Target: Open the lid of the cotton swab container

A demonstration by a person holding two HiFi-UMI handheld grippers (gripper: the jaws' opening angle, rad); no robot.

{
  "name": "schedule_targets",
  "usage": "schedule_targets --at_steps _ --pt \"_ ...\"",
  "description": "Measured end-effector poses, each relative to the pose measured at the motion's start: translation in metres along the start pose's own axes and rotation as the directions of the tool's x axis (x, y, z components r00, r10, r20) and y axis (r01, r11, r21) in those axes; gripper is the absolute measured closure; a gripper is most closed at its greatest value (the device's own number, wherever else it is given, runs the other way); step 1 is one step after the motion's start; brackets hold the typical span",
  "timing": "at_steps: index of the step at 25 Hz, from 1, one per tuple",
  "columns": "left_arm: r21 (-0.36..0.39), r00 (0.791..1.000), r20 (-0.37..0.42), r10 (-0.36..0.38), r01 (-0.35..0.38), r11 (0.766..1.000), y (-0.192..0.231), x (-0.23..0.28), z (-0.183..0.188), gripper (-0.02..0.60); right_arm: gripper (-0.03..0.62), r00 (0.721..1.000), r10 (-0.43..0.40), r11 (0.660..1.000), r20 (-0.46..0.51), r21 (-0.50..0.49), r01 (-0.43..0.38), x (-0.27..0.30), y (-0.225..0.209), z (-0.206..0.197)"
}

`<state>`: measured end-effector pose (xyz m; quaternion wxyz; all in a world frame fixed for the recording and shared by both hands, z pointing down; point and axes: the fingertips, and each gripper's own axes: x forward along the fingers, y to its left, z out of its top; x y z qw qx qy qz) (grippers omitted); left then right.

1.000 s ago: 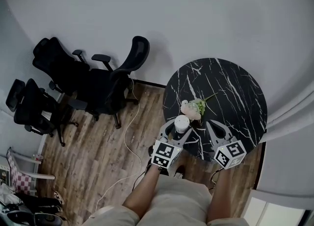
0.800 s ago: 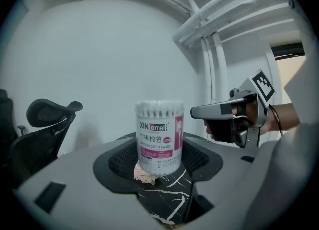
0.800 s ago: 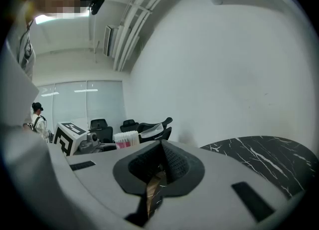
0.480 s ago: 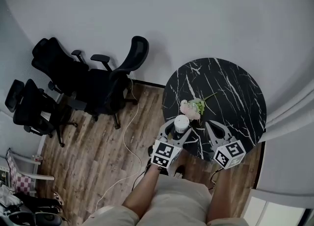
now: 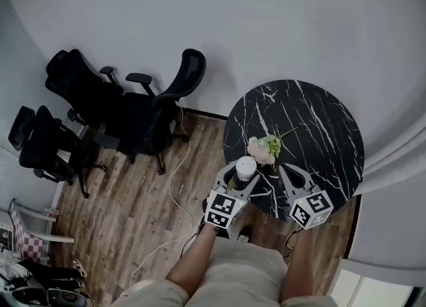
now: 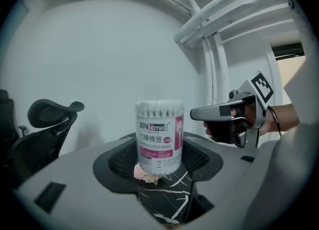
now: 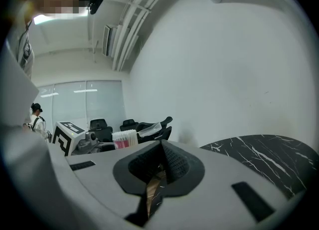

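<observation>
Black marble with white veining forms the round table (image 5: 313,132), which stands on a wood-plank floor (image 5: 133,199) beside a pale wall.

Left claw (image 6: 159,150): clenched on the cotton swab container (image 6: 159,134), with one meshed pad against each side of the clear tub. The container is upright. Its pink and white label faces the left gripper view, and white swab tips are packed at the top.

Position of container: at the near-left edge of the table, just in front of a pink artificial flower (image 5: 261,147) that lies on the marble. Whether the base rests on the table or hangs just above it cannot be determined.

Lid: in the right gripper view a clear, tilted piece shows just beside the swab tips. Whether this is the lid raised cannot be confirmed.

Right claw (image 7: 162,149): clenched, jaws met, nothing between them. It is held roughly level over the table's near edge, to the right of the container and apart from it. In the left gripper view its tip sits at about the height of the container's top.

Surroundings: black office chairs (image 5: 133,109) are grouped on the floor to the left, and a white cable (image 5: 174,186) trails across the planks.
</observation>
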<state>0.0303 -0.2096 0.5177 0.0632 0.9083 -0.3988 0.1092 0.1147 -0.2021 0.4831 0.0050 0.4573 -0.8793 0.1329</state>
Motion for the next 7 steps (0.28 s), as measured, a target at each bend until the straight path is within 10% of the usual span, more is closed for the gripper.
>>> schedule_targets --at_steps 7 --pt "0.012 1.0 -0.002 -0.016 0.016 1.0 -0.0028 0.003 0.0015 0.313 0.56 1.0 0.001 1.0 -0.026 -0.001 -0.001 0.0057 0.0016 -0.0039"
